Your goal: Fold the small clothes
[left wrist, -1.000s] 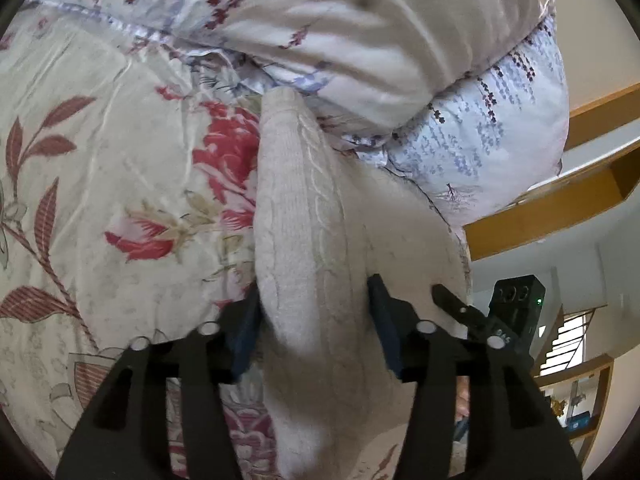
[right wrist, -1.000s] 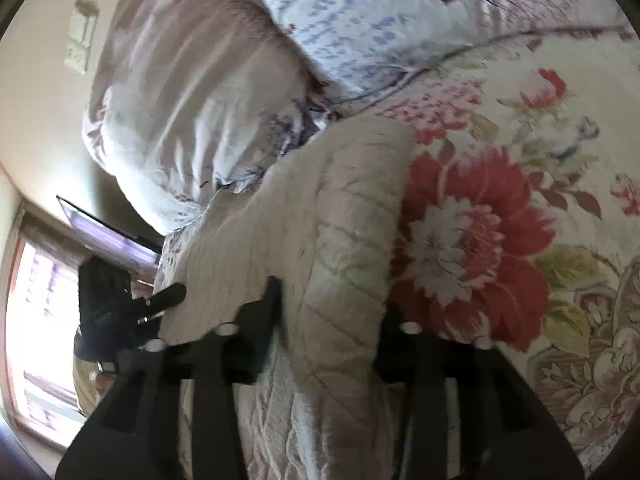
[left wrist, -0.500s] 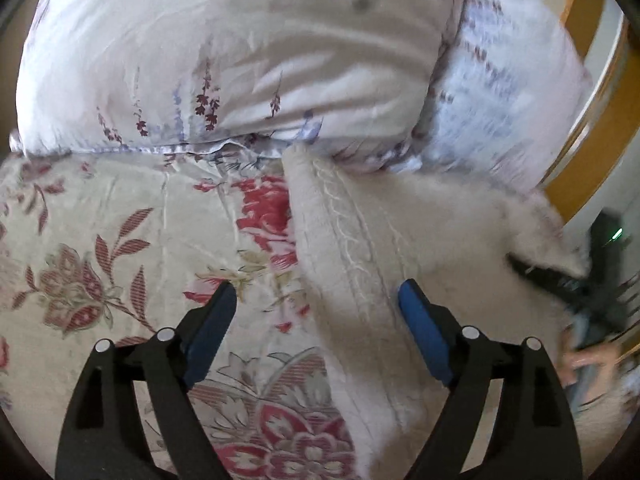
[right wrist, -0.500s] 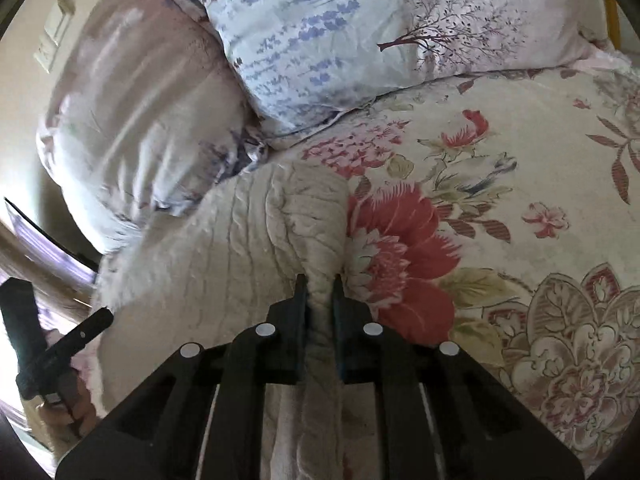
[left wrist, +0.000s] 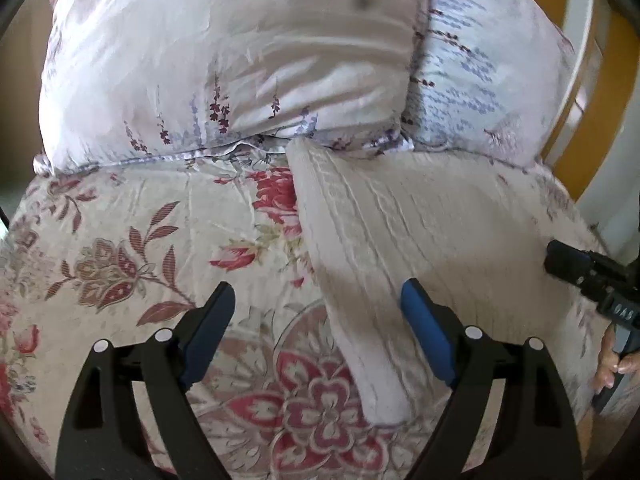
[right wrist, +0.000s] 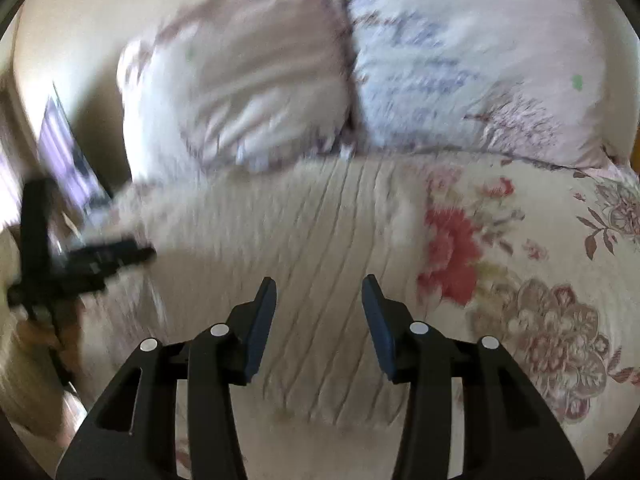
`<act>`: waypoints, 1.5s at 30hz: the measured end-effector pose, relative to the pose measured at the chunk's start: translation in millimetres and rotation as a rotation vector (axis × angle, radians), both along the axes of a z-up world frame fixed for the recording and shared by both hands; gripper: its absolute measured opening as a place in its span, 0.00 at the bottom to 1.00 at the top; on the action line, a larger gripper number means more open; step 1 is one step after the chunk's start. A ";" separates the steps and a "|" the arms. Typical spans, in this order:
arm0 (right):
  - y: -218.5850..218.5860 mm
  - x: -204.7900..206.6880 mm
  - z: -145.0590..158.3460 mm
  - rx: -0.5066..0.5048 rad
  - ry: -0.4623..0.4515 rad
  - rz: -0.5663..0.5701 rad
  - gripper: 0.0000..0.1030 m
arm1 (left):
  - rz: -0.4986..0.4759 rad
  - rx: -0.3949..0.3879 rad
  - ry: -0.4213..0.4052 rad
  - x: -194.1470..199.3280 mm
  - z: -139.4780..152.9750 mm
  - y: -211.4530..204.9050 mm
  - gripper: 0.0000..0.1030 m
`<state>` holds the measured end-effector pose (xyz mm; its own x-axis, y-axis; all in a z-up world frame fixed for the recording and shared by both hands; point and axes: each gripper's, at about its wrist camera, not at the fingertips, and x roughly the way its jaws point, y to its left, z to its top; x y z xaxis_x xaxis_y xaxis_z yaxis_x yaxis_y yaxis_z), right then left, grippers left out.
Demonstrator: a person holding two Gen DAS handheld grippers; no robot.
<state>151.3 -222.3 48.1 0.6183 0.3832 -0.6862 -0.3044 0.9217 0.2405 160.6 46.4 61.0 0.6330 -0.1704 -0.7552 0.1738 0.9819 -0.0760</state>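
Cream cable-knit garment (left wrist: pixel 400 232) is laid flat on the floral bedspread (left wrist: pixel 120 248), its far edge against the two pillows (left wrist: pixel 248 72). Left gripper (left wrist: pixel 316 312) is held with jaws spread wide, nothing grasped; the garment's folded left edge is seen between the blue pads (left wrist: pixel 424 328) without contact. Right gripper (right wrist: pixel 319 312) is likewise parted and empty above the knit surface (right wrist: pixel 304 232). Right-wrist view is blurred.
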 end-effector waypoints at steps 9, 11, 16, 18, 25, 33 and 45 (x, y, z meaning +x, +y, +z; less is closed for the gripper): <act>19.5 -7.9 -18.5 -0.169 0.004 -0.038 0.52 | 0.008 0.201 -0.098 -6.9 -6.8 -22.5 0.89; 17.1 -13.0 -14.6 -0.155 -0.006 -0.051 0.62 | 0.018 0.182 -0.104 -10.0 -5.3 -17.9 0.89; 2.0 -30.7 -0.6 -0.101 -0.066 -0.104 0.85 | 0.034 0.029 -0.086 -24.8 3.1 0.8 0.93; -2.8 -37.1 3.5 -0.104 -0.092 -0.126 0.85 | 0.048 -0.012 -0.091 -34.6 5.0 7.6 0.95; -8.9 -47.9 5.8 -0.149 -0.116 -0.194 0.95 | 0.090 -0.009 -0.116 -61.1 5.0 11.0 0.98; -0.9 -60.4 0.2 -0.247 -0.127 -0.270 0.99 | 0.082 0.031 -0.073 -77.2 -3.4 -9.7 0.98; 17.8 -65.8 -24.1 -0.212 -0.005 -0.220 0.99 | 0.065 0.080 0.019 -77.8 -23.0 -36.7 0.98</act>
<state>85.5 -204.5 23.9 0.6741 0.0885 -0.7333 -0.0923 0.9951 0.0352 82.7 9.7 38.1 0.6264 -0.0682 -0.7765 0.1088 0.9941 0.0005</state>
